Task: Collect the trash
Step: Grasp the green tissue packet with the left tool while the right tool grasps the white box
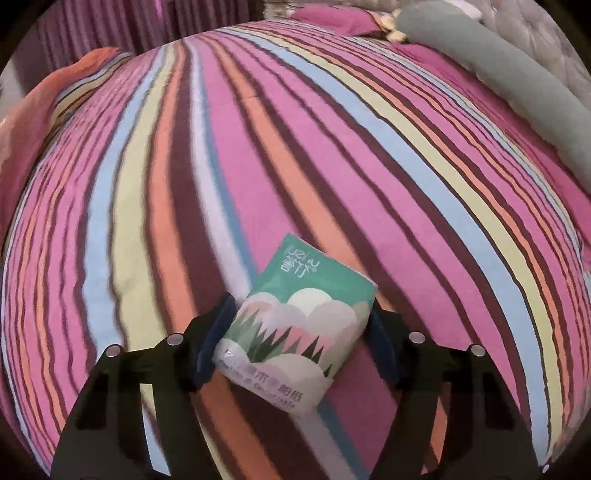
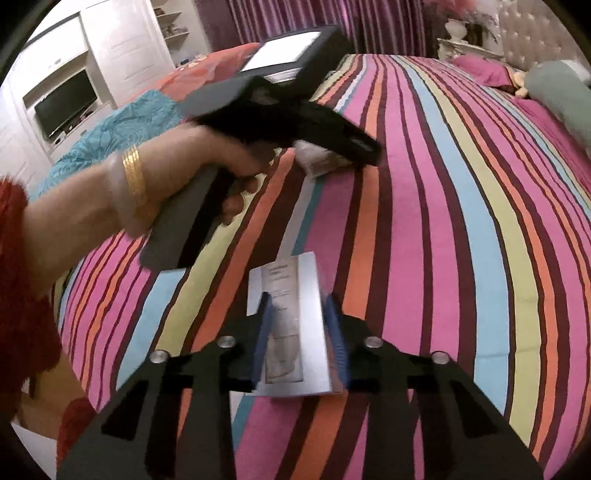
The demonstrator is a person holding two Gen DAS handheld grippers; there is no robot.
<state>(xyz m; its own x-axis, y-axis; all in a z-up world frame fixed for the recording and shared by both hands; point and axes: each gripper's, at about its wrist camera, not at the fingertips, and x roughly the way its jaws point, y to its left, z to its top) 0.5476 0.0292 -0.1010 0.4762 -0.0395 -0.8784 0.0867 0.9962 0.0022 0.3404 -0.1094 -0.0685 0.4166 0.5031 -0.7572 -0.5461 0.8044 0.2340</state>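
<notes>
A green tissue pack [image 1: 295,321] printed with clouds and trees lies on the striped bedspread [image 1: 258,166]. My left gripper [image 1: 299,314] is shut on it, a dark pad against each long side. The right wrist view shows a hand [image 2: 207,155] with a gold bangle holding that gripper over the same pack [image 2: 317,160], which is mostly hidden beneath it. Closer to the camera there, my right gripper [image 2: 298,301] is shut on a small white and silver box [image 2: 291,325], its blue pads flat against both sides.
A long grey-green bolster [image 1: 517,85] lies along the bed's far right by a tufted headboard [image 2: 528,33]. A blue and orange quilt [image 2: 122,125] is bunched at the left. White cabinets with a TV [image 2: 66,103] and purple curtains [image 2: 369,22] stand beyond the bed.
</notes>
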